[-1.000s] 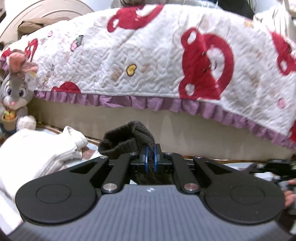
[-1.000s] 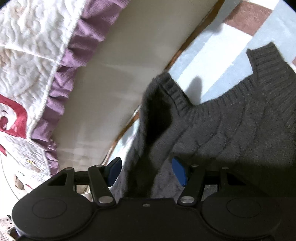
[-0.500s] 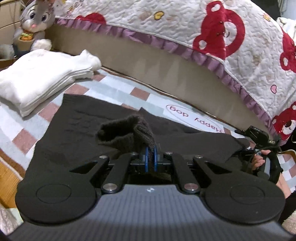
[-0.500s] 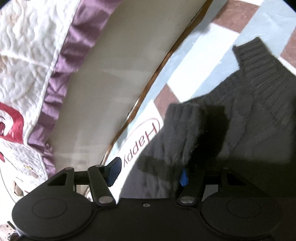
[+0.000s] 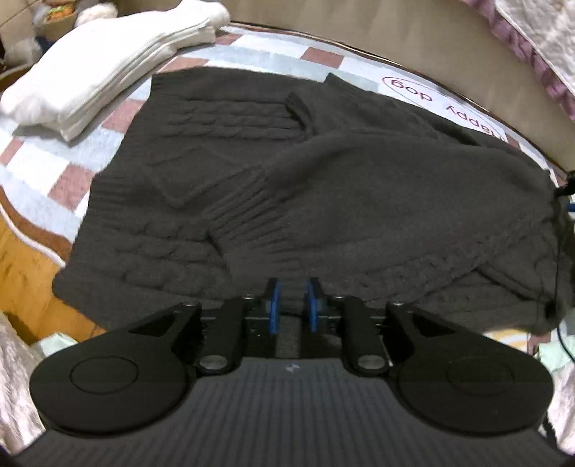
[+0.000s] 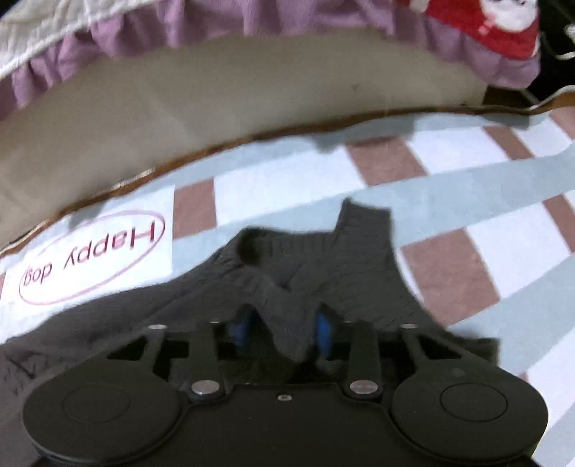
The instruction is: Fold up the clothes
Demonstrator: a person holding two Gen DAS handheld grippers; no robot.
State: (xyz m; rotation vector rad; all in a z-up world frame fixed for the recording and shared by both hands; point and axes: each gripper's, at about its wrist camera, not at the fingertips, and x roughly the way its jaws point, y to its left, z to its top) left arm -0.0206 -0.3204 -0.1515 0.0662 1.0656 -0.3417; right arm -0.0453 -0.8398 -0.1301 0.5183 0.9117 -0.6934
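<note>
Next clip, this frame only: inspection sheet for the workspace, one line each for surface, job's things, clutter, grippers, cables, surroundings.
Surface: checked mat, "Happy dog" label.
Job's things: dark knit sweater flat on the mat, a ribbed cuff lying across its body.
Clutter: folded white clothes beside the sweater.
Grippers: left gripper slightly open over the hem; right gripper open, knit bunched between its fingers.
Cables: thin black cable at right edge.
Surroundings: quilt with purple ruffle above a beige panel.

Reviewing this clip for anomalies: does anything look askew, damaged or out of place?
Nothing looks damaged or spilled. The dark sweater lies on the checked mat with a sleeve folded across its body; its far-side edge looks bunched. The folded white pile sits neatly beside it.
</note>
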